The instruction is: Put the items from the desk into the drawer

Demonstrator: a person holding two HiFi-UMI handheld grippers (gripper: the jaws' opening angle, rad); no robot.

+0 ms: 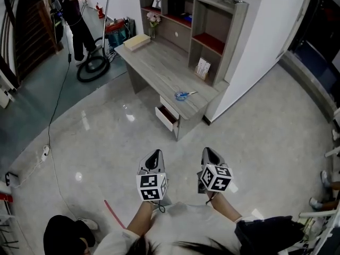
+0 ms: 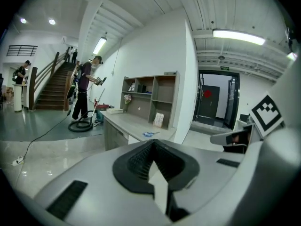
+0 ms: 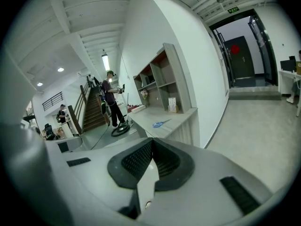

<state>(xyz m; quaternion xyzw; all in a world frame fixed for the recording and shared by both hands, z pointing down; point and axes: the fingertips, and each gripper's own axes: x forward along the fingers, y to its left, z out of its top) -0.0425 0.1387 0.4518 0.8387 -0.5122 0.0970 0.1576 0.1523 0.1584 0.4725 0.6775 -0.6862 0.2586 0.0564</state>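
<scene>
Pale glossy flooring is filling the room, and a grey desk (image 1: 159,68) is standing against a white wall. Blue-handled scissors (image 1: 184,95) are lying flat on the desk near its right end, toward the front right corner, with nothing touching them. Just below that corner, a drawer (image 1: 167,116) is standing partly pulled out of the desk's front. Behind the scissors, at the desk's back edge, a hutch (image 1: 212,20) of open shelves is rising, and a small card (image 1: 202,68) is leaning in its lower right compartment. A flat tan box (image 1: 137,41) is resting at the desk's far left end, with a vase of flowers (image 1: 153,20) just beside it at the back edge.

Both grippers are hovering over the floor, well apart from the desk and pointing toward it. The left gripper (image 1: 155,154) is showing its jaws pressed together at the tips, with nothing between them. The right gripper (image 1: 208,152) is doing the same, jaws closed and empty. Beyond the desk's left end, a person (image 1: 74,15) is standing beside a coiled hose (image 1: 93,68).
</scene>
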